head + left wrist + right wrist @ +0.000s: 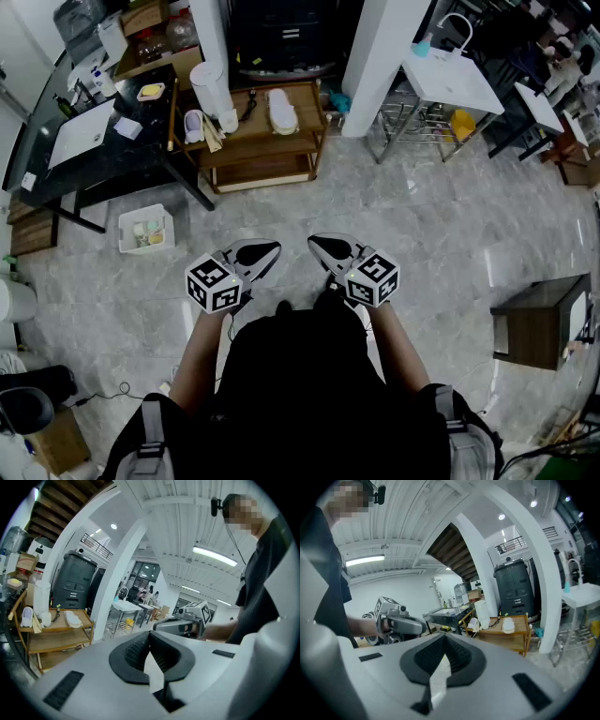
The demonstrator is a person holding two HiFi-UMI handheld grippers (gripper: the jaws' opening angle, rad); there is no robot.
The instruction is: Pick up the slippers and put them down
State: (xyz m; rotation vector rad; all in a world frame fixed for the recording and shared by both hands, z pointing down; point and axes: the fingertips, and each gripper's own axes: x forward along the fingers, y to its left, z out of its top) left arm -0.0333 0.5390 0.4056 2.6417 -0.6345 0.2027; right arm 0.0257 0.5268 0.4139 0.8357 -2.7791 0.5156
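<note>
A white slipper point(281, 111) lies on the top of a wooden shelf point(300, 141) at the far side of the floor. A second pale slipper point(194, 125) stands at the shelf's left end. The left gripper view shows both, one slipper point(72, 618) lying flat and the other slipper point(27, 617) further left. In the right gripper view one slipper point(508, 625) lies on the shelf top. My left gripper point(272, 248) and right gripper point(317, 244) hang side by side over the floor, well short of the shelf. Both are shut with nothing in them, as the left gripper point(150, 637) and right gripper point(443, 639) show close up.
A white roll point(214, 94) stands on the shelf. A black table point(94, 164) is at the left, with a white basket point(145, 230) on the floor beside it. A white pillar point(380, 56), a white sink stand point(450, 80) and a brown box point(539, 323) are on the right.
</note>
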